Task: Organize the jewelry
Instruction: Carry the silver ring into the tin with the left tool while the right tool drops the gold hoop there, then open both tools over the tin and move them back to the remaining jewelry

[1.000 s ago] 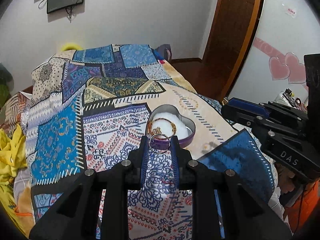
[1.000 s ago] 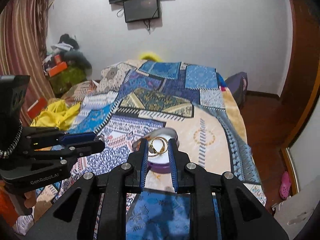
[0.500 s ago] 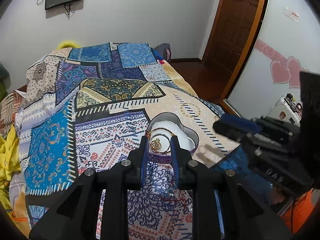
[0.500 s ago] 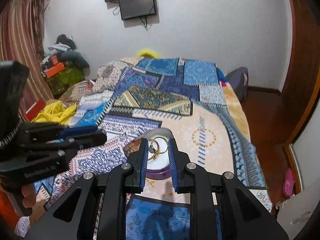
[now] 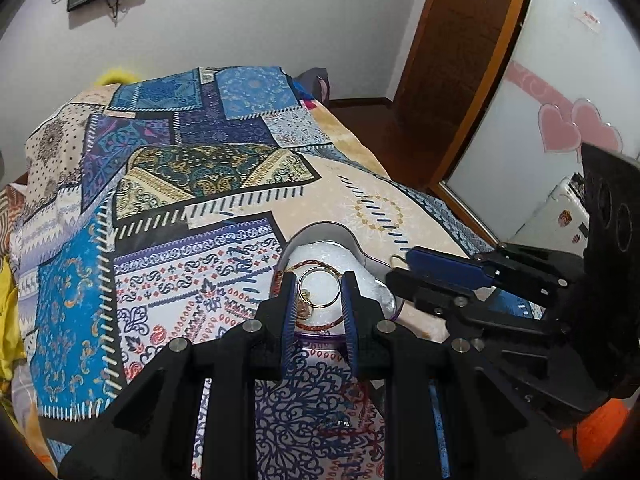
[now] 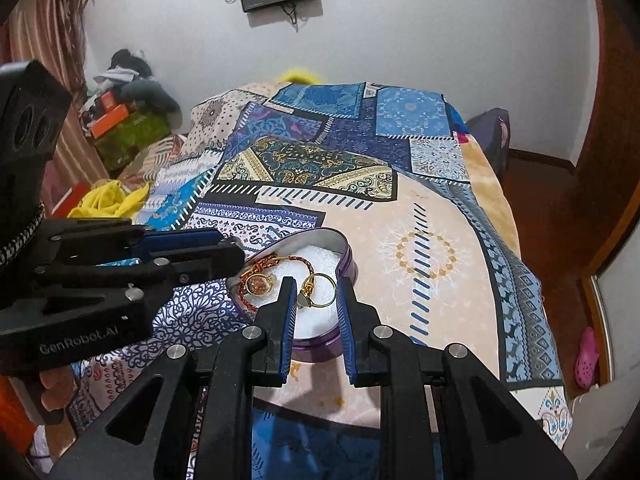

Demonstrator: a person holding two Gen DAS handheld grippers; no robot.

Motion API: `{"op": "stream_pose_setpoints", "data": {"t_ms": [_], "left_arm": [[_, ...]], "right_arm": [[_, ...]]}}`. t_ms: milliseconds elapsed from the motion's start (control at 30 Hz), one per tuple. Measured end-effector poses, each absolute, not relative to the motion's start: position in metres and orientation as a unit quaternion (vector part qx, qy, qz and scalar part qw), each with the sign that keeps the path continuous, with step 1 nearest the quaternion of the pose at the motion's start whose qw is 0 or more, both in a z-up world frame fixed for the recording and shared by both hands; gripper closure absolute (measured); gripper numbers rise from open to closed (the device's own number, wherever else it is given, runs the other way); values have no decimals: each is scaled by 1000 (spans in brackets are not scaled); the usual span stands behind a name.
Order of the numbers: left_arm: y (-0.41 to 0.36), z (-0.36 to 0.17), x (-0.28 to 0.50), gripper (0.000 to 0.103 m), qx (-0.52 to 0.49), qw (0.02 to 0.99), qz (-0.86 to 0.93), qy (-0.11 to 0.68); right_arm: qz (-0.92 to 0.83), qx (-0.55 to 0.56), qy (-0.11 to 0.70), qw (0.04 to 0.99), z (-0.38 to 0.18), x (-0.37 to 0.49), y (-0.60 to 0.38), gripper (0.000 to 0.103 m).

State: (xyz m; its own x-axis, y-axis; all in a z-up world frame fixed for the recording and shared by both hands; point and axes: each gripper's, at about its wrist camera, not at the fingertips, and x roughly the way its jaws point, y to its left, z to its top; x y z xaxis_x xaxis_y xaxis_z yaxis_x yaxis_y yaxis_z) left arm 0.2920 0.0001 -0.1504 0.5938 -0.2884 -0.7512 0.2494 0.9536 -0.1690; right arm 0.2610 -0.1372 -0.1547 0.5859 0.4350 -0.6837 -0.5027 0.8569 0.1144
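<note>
A heart-shaped purple tin with a white foam lining sits on the patchwork bedspread; it also shows in the left wrist view. A red-gold braided bracelet with a round charm lies in it. My left gripper is shut on a thin silver ring, held just above the tin. My right gripper is shut on a gold ring over the tin's near side. The two grippers are close together over the tin.
The bedspread covers the bed. Yellow cloth and clutter lie to the left. A wooden door and dark floor are to the right. A pink shoe lies on the floor.
Both grippers have moved forward and down towards the tin, each still holding its ring. The tin now sits right under the fingertips.
</note>
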Motion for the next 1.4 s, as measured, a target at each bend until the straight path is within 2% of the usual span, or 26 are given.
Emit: {"op": "stream_pose_setpoints", "data": {"t_ms": [533, 700, 933, 1400], "left_arm": [[2, -160, 304, 82, -31, 885, -154, 438], [4, -155, 301, 82, -33, 887, -151, 435], [10, -147, 285, 82, -42, 890, -145, 431], [33, -125, 245, 81, -56, 902, -110, 414]], "right_arm": [[273, -62, 383, 880, -160, 264, -131, 84], [268, -72, 382, 881, -161, 264, -128, 81], [258, -71, 381, 885, -156, 262, -131, 75], [263, -65, 360, 893, -130, 235, -133, 75]]}}
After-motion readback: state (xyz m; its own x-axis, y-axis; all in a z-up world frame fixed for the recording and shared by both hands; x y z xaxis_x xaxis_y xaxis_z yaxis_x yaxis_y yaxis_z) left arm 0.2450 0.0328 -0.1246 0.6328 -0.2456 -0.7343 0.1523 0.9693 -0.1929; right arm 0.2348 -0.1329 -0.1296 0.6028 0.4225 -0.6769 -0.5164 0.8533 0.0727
